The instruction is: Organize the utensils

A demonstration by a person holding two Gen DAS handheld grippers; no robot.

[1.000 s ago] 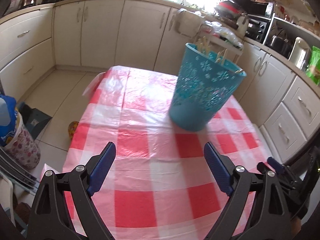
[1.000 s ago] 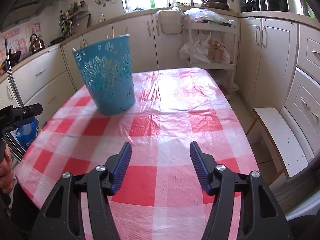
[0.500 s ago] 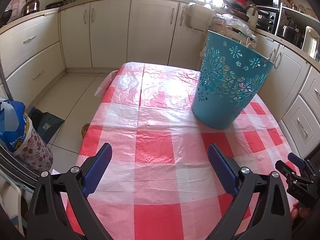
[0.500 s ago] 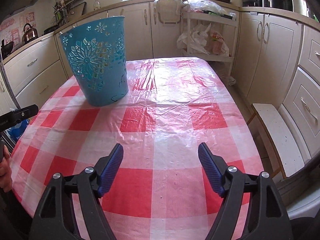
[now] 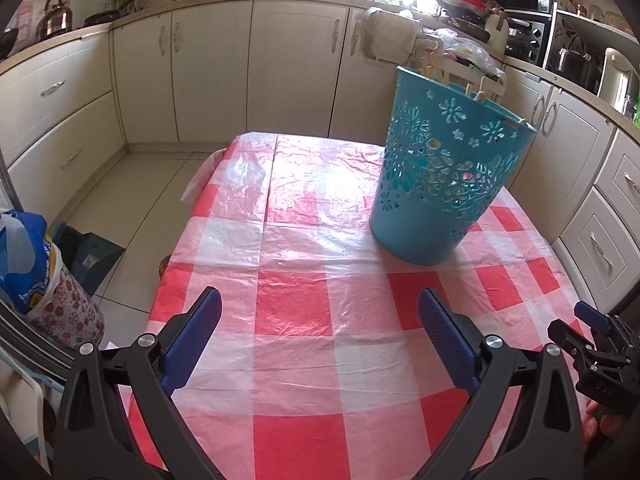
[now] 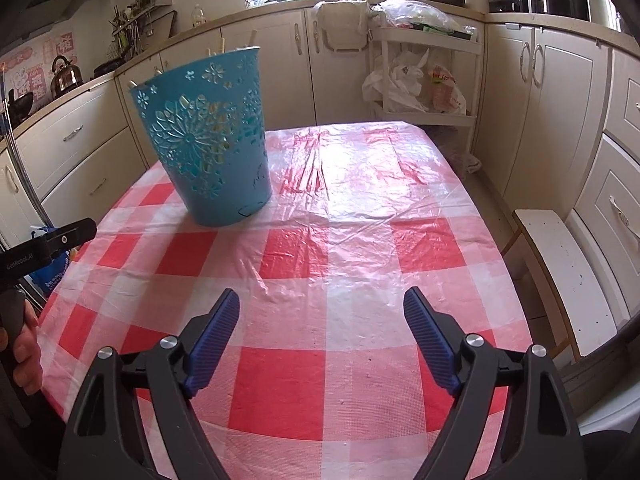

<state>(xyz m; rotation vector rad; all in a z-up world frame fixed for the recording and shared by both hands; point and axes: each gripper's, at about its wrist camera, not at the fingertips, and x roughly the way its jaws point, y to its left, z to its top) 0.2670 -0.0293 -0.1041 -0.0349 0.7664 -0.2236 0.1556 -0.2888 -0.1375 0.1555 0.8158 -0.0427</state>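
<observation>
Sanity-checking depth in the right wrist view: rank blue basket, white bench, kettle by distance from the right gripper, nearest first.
From the right gripper, jaws opening with nothing between them:
1. White bench, right of the table, beside it.
2. Blue basket, standing on the table's far left.
3. Kettle, on the far-left counter.

Teal basket point(image 5: 444, 184) with cut-out flower pattern, red-white-pink checked tablecloth point(image 5: 320, 320), cream cabinets point(image 5: 296, 68), blue-padded black tongs point(image 5: 320, 332)

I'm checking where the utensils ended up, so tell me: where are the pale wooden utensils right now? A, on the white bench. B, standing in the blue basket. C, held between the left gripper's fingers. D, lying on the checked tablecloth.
B: the utensils' pale tips poke up above the rim of the blue basket, which stands on the tablecloth; none lie elsewhere.
</observation>
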